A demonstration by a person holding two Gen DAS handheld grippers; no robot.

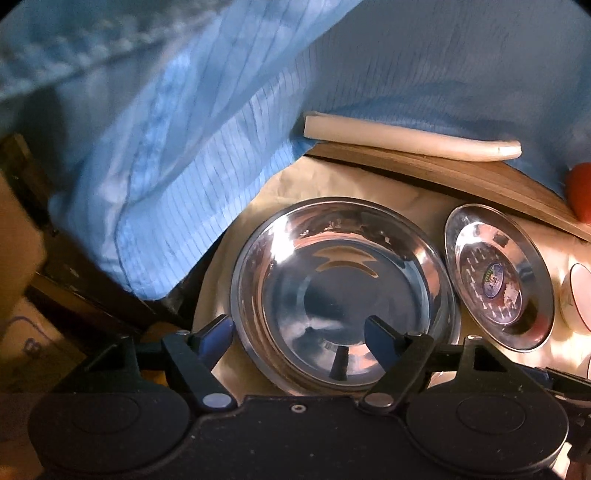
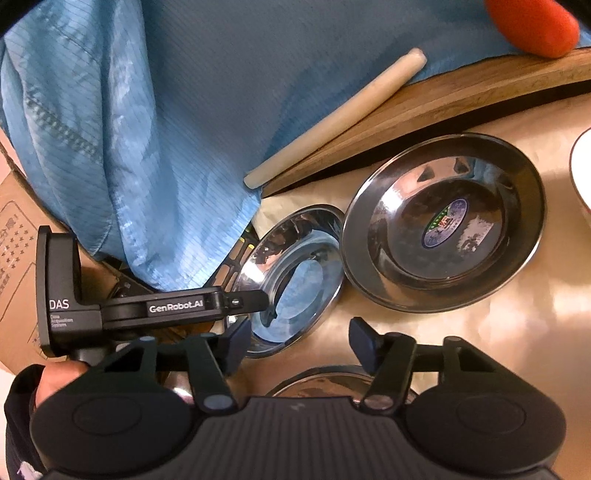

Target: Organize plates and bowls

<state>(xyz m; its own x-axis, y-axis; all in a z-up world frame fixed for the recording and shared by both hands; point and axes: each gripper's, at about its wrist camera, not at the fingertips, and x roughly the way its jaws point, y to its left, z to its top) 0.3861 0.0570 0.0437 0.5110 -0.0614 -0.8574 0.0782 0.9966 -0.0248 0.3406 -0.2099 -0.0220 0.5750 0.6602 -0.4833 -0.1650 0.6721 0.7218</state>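
A plain steel bowl (image 1: 343, 295) sits on the tan table cover, right in front of my left gripper (image 1: 299, 332). The left gripper is open, its jaws straddling the bowl's near rim. A second steel dish with a sticker in its middle (image 1: 498, 277) lies to the right of it. In the right wrist view the plain bowl (image 2: 291, 277) and the sticker dish (image 2: 443, 225) lie side by side, and the left gripper (image 2: 269, 308) reaches over the bowl from the left. My right gripper (image 2: 295, 341) is open and empty above the table. Another steel rim (image 2: 332, 380) shows below it.
A person in a blue coat (image 2: 147, 110) stands along the table's edge. A wooden board (image 2: 424, 107) with a pale rolling pin (image 2: 332, 118) lies at the back, beside an orange object (image 2: 532, 26). A white bowl (image 1: 578, 299) stands at the right. Cardboard boxes (image 2: 14, 240) stand left.
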